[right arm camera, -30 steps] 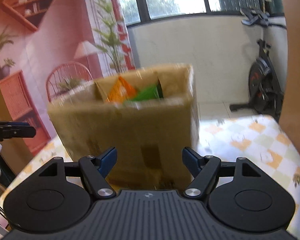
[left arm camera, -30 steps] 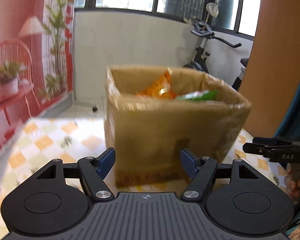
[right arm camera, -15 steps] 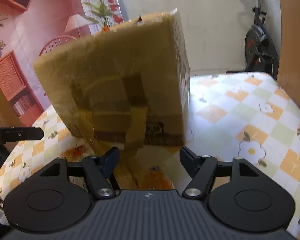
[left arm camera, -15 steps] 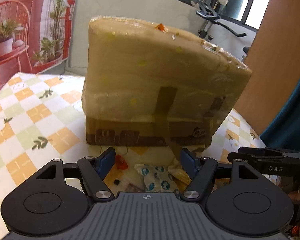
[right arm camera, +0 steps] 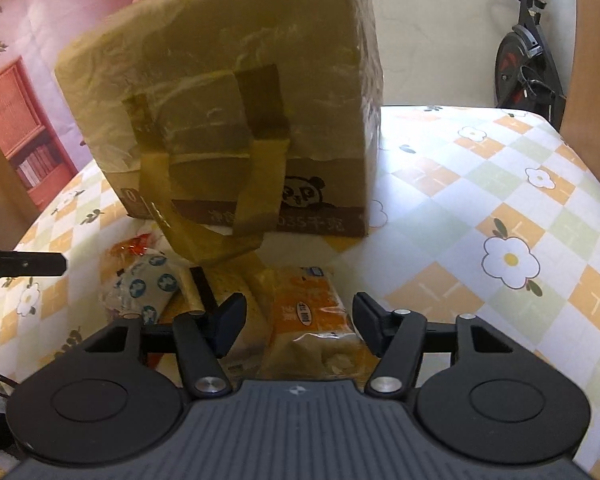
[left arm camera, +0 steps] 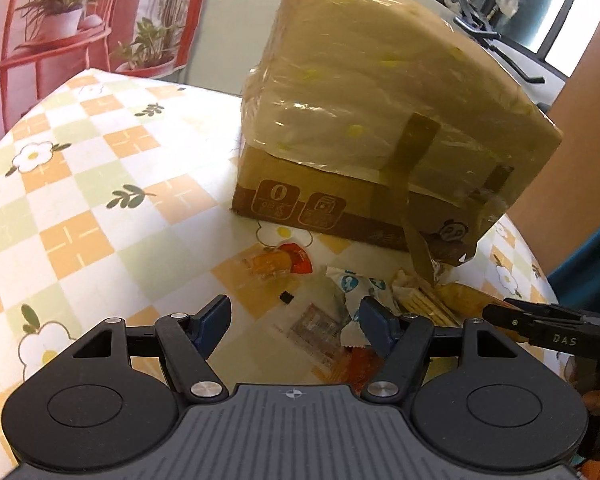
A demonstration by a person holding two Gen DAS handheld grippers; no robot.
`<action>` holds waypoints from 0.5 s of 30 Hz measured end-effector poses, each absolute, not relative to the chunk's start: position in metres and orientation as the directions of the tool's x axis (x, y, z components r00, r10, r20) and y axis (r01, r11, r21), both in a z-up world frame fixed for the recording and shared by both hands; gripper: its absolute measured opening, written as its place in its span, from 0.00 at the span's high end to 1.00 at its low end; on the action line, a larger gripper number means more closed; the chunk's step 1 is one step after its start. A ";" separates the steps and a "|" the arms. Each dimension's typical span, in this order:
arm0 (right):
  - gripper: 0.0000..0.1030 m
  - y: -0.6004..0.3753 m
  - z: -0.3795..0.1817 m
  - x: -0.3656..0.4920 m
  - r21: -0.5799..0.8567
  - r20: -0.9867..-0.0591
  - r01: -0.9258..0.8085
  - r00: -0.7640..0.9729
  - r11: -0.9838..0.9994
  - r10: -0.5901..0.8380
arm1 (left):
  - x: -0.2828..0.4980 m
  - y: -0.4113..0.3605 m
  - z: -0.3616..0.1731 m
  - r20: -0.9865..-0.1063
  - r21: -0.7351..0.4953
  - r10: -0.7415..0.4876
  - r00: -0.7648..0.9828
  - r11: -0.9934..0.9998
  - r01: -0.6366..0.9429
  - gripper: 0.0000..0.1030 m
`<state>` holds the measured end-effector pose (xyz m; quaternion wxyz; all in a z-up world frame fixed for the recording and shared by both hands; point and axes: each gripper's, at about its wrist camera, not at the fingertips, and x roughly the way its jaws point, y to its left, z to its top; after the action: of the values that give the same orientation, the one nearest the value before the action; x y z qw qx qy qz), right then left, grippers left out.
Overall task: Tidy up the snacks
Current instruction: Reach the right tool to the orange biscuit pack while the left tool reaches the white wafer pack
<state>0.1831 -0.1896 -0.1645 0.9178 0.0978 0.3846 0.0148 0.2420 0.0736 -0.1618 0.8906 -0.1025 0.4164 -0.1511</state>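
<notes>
Your left gripper [left arm camera: 295, 319] and right gripper [right arm camera: 299, 322] are matte black, ribbed in the middle, silver screws, blue finger pads [left arm camera: 214, 322].

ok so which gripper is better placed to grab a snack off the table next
Right, probably. The right gripper, jaws just closing in, already straddles the orange snack pack before the cardboard box. The left gripper hangs open over loose wrappers, none lined up between its fingers.

Cardboard box [right arm camera: 228, 92], tape-wrapped, upright on table. Loose snacks in front of it: orange bread pack [right arm camera: 312, 320], white-blue wrapped pack [right arm camera: 148, 288], orange-red packet [left arm camera: 276, 266], clear-wrapped packet [left arm camera: 316, 320]. All lying flat, clustered.
</notes>
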 end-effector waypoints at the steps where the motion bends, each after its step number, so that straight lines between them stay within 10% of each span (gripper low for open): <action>1: 0.45 -0.190 -0.165 0.183 0.190 -0.704 0.052 0.704 0.980 0.099 | 0.242 0.074 -0.163 -0.709 -0.313 -0.360 0.606 0.931 0.187 0.31; 15: 0.57 -0.187 -0.170 0.190 0.225 -0.696 0.024 0.704 0.974 0.143 | 0.254 0.001 -0.163 -0.705 -0.353 -0.514 0.488 0.852 0.387 0.47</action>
<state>0.1904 -0.1867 -0.1698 0.9166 0.1089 0.3833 0.0324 0.2537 0.0007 -0.1629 0.8596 -0.0735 0.4324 -0.2623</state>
